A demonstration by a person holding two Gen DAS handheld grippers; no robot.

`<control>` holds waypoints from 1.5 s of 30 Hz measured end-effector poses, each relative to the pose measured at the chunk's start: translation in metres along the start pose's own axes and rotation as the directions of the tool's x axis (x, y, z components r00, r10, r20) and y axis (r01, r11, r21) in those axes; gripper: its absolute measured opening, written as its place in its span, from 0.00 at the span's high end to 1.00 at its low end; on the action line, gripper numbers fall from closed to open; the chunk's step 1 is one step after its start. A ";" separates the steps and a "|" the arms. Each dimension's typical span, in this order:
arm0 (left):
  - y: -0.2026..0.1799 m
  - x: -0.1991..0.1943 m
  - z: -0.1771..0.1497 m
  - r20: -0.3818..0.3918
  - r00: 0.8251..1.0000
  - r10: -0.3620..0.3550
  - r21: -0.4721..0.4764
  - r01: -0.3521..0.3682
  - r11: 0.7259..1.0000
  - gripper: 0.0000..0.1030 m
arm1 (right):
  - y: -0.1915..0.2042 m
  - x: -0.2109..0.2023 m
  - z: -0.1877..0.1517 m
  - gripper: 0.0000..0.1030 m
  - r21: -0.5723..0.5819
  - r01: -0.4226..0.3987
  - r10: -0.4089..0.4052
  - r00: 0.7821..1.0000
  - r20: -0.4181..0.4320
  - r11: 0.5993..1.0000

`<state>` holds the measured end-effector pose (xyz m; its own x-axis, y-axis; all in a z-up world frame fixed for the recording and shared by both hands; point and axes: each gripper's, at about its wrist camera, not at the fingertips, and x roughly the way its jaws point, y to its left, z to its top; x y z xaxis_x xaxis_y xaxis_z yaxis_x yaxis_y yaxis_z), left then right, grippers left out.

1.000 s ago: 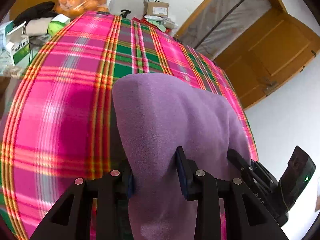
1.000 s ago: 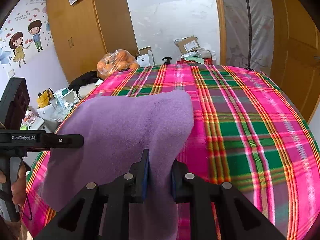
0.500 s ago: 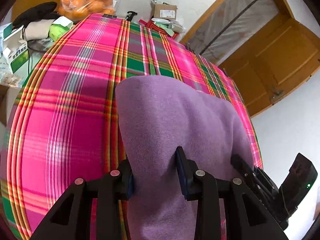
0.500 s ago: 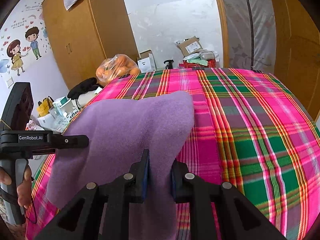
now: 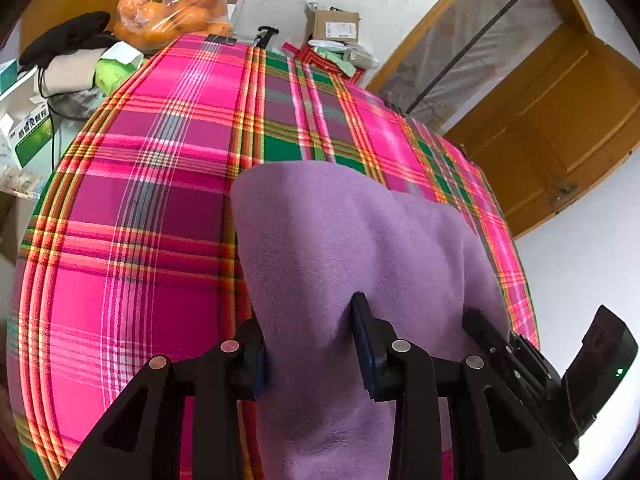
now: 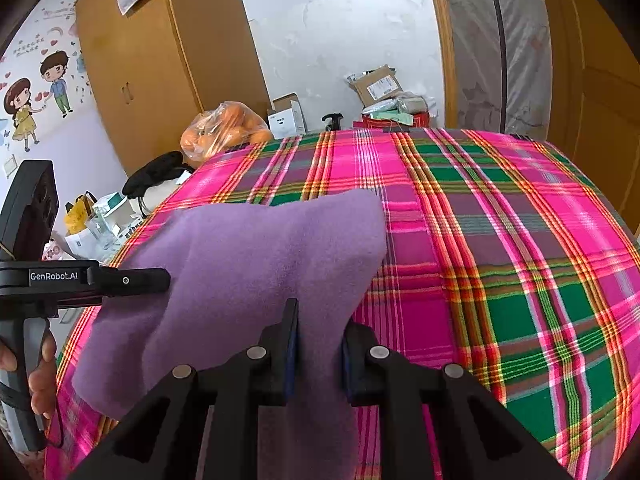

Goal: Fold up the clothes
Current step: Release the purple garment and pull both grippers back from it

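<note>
Left wrist view: the left gripper (image 5: 308,344) pinches the purple cloth (image 5: 340,240) over the plaid table (image 5: 140,200).

Right wrist view: the right gripper (image 6: 318,348) pinches the cloth (image 6: 260,248) too (near its other corner). The fold looks halfway. Next, lay it flat and let go.
</note>
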<state>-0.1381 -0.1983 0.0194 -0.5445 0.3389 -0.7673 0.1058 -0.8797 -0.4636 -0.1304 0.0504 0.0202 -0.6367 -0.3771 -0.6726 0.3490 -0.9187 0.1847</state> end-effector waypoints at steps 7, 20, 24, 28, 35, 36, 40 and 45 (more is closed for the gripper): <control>0.006 0.003 -0.003 -0.003 1.000 0.003 -0.010 -0.003 1.000 0.55 | -0.003 0.004 -0.004 0.79 0.004 0.000 0.000 1.000 -0.015 1.000; 0.018 -0.029 -0.035 0.032 0.999 0.035 -0.030 -0.034 0.999 0.53 | -0.016 -0.019 -0.025 0.73 0.019 -0.006 0.006 1.000 -0.029 1.000; 0.018 -0.040 -0.051 0.046 0.998 0.045 -0.034 -0.043 0.998 0.53 | -0.015 -0.031 -0.035 0.73 0.008 0.008 -0.008 1.000 -0.028 1.000; 0.019 -0.050 -0.067 0.060 0.997 0.046 -0.042 -0.044 0.998 0.53 | -0.015 -0.042 -0.047 0.73 0.008 0.013 -0.013 0.999 -0.032 1.000; 0.022 -0.056 -0.085 0.069 0.995 0.075 -0.042 -0.073 0.996 0.53 | -0.016 -0.054 -0.062 0.73 0.012 0.025 -0.024 0.999 -0.045 1.000; 0.022 -0.057 -0.087 0.065 0.995 0.079 -0.042 -0.077 0.996 0.53 | -0.016 -0.056 -0.064 0.73 0.010 0.028 -0.027 0.999 -0.046 1.000; 0.021 -0.059 -0.091 0.036 0.993 0.112 -0.040 -0.111 0.993 0.53 | -0.013 -0.061 -0.069 0.73 0.002 0.043 -0.043 0.998 -0.052 0.999; 0.019 -0.057 -0.101 -0.003 0.990 0.139 -0.031 -0.139 0.990 0.53 | -0.010 -0.067 -0.077 0.73 0.002 0.056 -0.055 0.996 -0.066 0.998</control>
<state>-0.0212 -0.2011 0.0097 -0.5221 0.2142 -0.8255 0.2063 -0.9075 -0.3660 -0.0383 0.0941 0.0086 -0.6083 -0.3170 -0.7277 0.3115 -0.9386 0.1485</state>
